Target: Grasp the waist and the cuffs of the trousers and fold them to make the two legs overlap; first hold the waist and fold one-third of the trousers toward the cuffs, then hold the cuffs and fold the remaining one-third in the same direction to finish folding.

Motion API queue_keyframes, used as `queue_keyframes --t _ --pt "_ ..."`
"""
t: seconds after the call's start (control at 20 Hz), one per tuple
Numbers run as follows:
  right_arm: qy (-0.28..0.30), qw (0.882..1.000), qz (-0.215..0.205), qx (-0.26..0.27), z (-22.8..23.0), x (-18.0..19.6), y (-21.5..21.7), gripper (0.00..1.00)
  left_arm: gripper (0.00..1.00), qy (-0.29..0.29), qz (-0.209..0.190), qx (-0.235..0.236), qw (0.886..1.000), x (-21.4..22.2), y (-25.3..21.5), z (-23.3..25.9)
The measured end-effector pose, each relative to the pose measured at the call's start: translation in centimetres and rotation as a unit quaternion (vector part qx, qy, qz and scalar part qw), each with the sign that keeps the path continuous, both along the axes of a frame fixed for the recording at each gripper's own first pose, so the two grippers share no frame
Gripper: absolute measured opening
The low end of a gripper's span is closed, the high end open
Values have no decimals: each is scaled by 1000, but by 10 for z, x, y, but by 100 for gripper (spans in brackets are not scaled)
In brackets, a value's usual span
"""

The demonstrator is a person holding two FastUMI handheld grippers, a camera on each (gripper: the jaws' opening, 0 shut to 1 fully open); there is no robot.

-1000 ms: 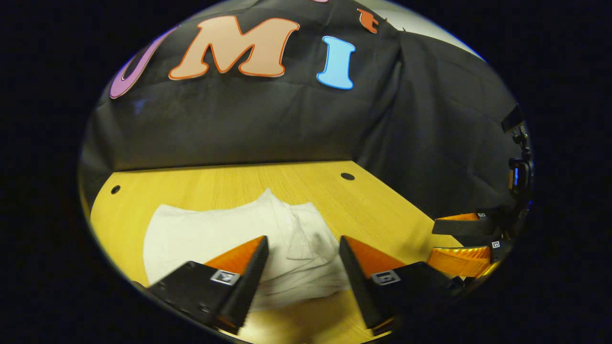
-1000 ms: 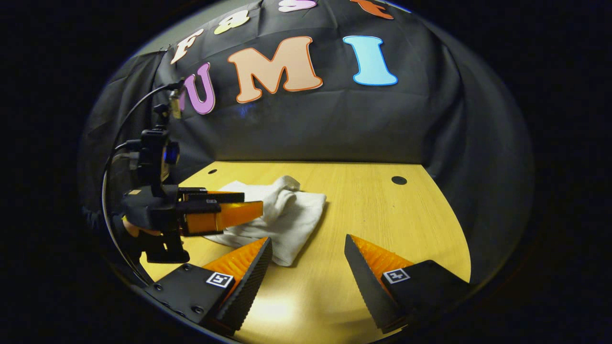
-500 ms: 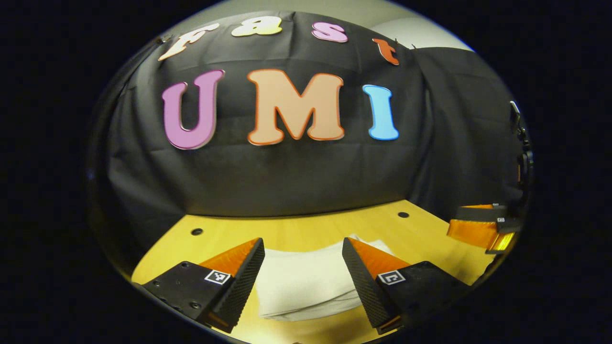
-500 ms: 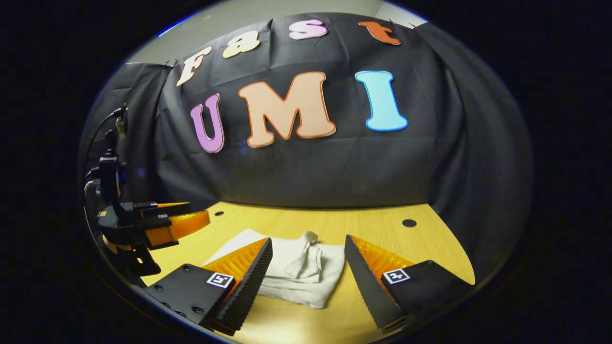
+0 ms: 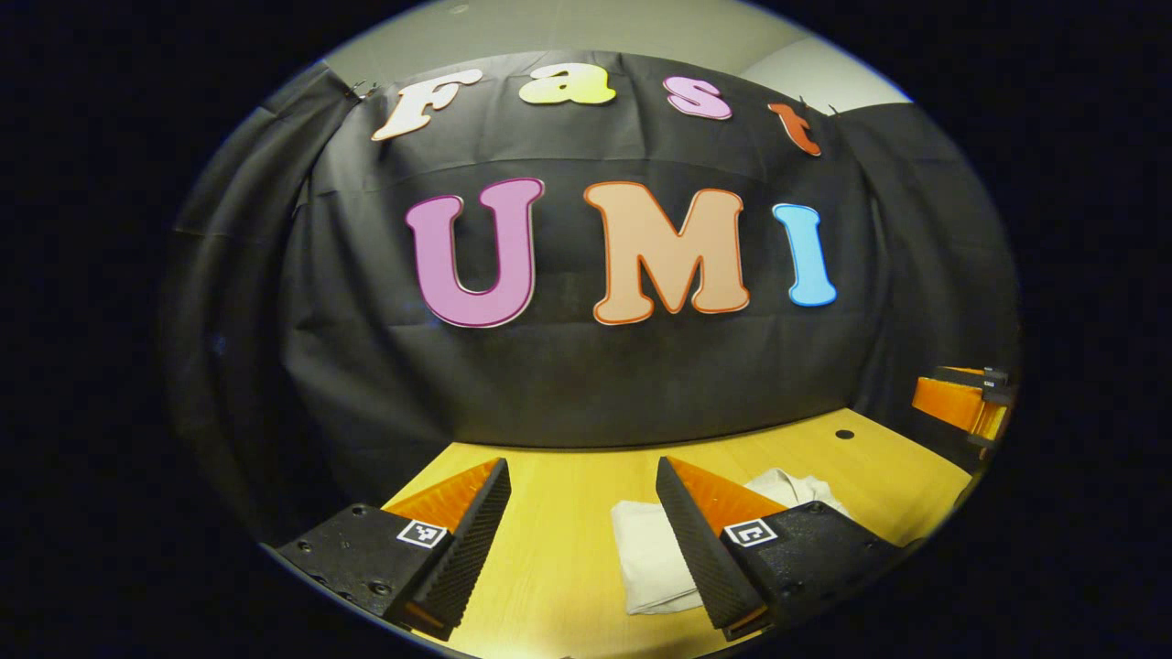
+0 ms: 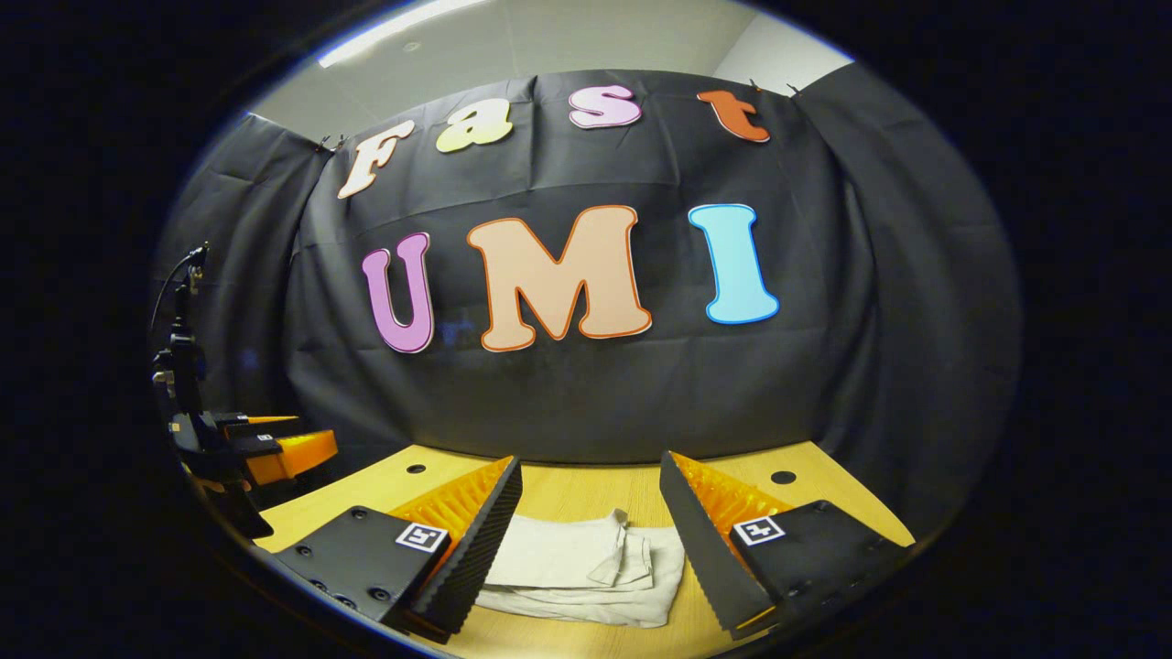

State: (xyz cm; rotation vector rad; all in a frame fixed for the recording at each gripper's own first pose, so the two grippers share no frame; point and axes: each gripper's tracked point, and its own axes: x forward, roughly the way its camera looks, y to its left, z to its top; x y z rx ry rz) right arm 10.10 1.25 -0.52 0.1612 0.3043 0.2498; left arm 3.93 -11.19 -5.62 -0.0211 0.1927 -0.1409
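Trousers (image 6: 586,572) now lying as a compact pale bundle on the wooden table (image 6: 586,490), released, with both tools drawn back and tilted upward compared with a second ago, when the left gripper (image 5: 582,526) hung low over the cloth. Judged complete or nearly so: layered edges stacked at the near side, one small flap turned up on top, no further fold evidently called for. Left gripper and right gripper (image 6: 591,535) both spread wide, gripping nothing, clear of the fabric and well apart from each other.
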Motion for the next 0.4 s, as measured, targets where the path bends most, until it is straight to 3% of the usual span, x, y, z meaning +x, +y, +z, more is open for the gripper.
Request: queue_keyframes --t 0.4 --pt "-21 1000 -12 -16 18 -5 0 97 93 -16 34 -9 999 -3 41 10"
